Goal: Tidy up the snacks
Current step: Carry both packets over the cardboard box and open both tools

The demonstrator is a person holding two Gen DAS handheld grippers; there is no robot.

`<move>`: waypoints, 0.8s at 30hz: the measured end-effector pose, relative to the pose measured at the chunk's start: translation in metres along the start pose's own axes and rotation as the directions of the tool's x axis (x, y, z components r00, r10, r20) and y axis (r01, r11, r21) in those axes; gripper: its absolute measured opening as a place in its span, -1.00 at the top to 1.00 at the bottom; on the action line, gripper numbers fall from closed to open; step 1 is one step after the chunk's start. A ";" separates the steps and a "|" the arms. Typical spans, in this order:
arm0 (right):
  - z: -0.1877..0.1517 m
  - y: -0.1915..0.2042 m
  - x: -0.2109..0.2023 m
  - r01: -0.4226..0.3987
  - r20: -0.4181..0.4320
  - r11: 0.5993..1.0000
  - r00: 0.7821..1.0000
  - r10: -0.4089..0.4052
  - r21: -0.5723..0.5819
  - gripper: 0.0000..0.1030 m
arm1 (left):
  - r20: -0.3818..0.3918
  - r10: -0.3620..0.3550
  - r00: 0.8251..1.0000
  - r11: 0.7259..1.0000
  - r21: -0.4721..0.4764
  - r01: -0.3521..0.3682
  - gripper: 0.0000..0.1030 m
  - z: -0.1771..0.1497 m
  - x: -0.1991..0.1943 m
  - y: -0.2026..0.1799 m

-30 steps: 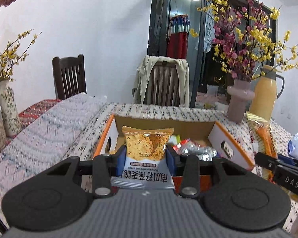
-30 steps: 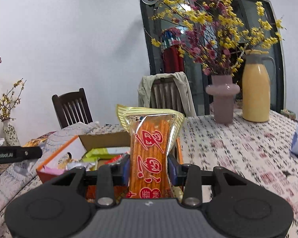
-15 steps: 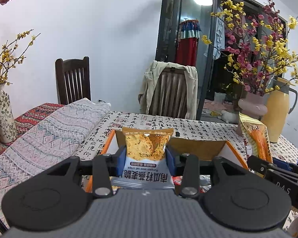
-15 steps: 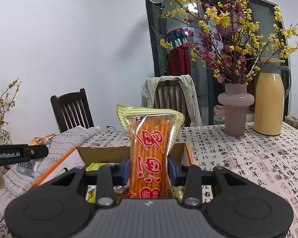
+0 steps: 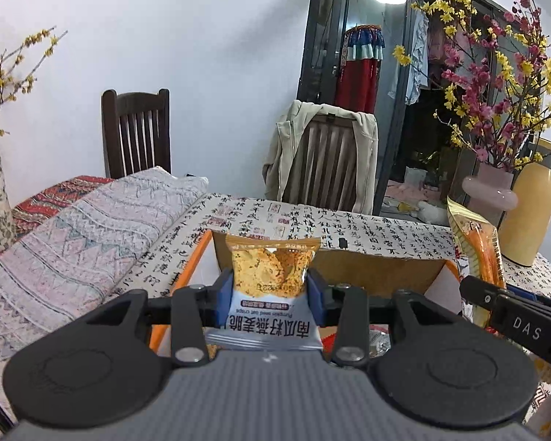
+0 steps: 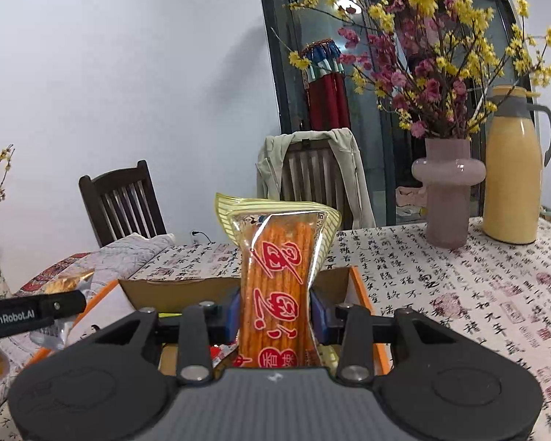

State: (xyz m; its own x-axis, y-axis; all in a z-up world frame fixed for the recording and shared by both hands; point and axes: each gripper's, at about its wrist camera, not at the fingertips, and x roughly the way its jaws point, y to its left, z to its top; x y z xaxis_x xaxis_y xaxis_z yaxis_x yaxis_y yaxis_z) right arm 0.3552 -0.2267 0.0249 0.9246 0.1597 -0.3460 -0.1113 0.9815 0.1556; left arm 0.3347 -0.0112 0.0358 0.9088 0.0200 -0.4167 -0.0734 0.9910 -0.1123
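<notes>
The left claw (image 5: pixel 270 296) is nearly closed, its blue pads pinching a small crisp packet (image 5: pixel 272 286) at mid-height; the packet stands upright between the pads, its sealed top above them. The right claw (image 6: pixel 275 316) is likewise clamped on a tall stick pack (image 6: pixel 275 279), gripped low on its body, most of the pack rising above the pads.

Both look light, soft film pouches. The crisps inside the small one are probably brittle, so a gentle squeeze across the flat faces seems wiser than crushing the middle; the film looks glossy and may slip. The long pack is likely top-heavy and floppy, and its sticks snap easily, so a hold nearer the middle would steady it.

Just beyond and below both claws sits the open box (image 5: pixel 371 268), other snacks already inside. Farther off, right of the claws, stand a vase (image 6: pixel 448 194) and a flask (image 6: pixel 510 172).
</notes>
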 end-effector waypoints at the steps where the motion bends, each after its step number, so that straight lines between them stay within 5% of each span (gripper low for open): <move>1: -0.002 -0.001 0.004 -0.001 -0.006 1.000 1.000 0.001 0.001 0.28 | -0.007 0.002 1.000 1.000 0.002 -0.002 0.20 -0.002 0.003 0.000; 13: -0.013 -0.004 0.016 -0.007 -0.049 1.000 0.999 0.007 0.000 0.27 | -0.034 -0.005 0.999 1.000 0.004 0.005 0.17 -0.012 0.010 0.003; 17: -0.014 -0.007 0.015 -0.013 -0.054 1.000 0.998 0.013 0.009 -0.11 | -0.006 -0.003 1.000 1.000 -0.011 0.003 -0.19 -0.012 0.005 0.005; 19: -0.013 -0.008 0.012 -0.010 -0.049 1.000 0.999 0.011 0.016 -0.24 | 0.017 0.009 1.000 1.000 -0.015 -0.009 -0.64 -0.011 0.000 0.006; 21: -0.013 -0.010 0.010 -0.007 -0.039 1.000 0.999 0.008 0.026 -0.83 | 0.046 0.025 0.999 0.999 -0.024 -0.024 -0.91 -0.011 -0.005 0.006; 24: -0.013 -0.013 0.005 -0.002 -0.022 0.999 1.000 0.003 0.046 -1.00 | 0.065 0.047 0.997 0.998 -0.036 -0.045 -1.00 -0.010 -0.009 0.007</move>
State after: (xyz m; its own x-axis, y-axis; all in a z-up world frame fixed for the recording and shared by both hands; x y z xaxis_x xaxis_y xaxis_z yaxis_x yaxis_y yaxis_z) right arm 0.3568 -0.2369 0.0088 0.9160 0.1651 -0.3655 -0.0965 0.9753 0.1988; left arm 0.3221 -0.0054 0.0295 0.9290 0.0754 -0.3623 -0.1289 0.9836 -0.1259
